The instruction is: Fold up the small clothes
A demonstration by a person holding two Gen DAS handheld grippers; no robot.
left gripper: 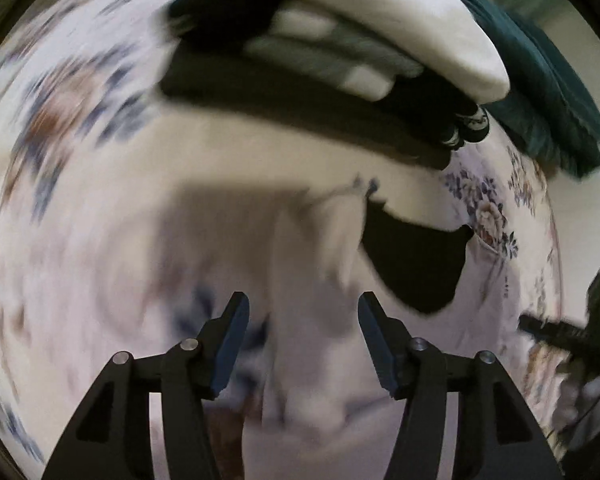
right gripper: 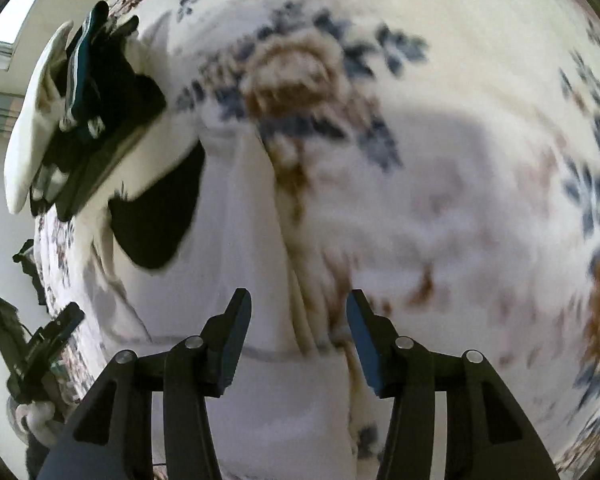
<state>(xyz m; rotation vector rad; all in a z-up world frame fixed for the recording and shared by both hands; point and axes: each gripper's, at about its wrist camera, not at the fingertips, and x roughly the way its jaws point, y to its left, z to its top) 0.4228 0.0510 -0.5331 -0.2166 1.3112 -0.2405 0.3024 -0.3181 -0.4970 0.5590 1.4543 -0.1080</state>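
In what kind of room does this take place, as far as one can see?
Probably a bedroom at home: the work surface looks like a bed with a floral sheet, a stack of folded clothes lies on it, and a plain wall with a window stands behind.

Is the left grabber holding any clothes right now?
No, the left gripper has its jaws spread apart with nothing pinched between them, and the white garment just lies below on the flowered bedsheet.

Folded pile (left gripper: 340, 60) blocks far side; floral sheet (right gripper: 480, 160) open w/ room beside white garment (right gripper: 252, 240).
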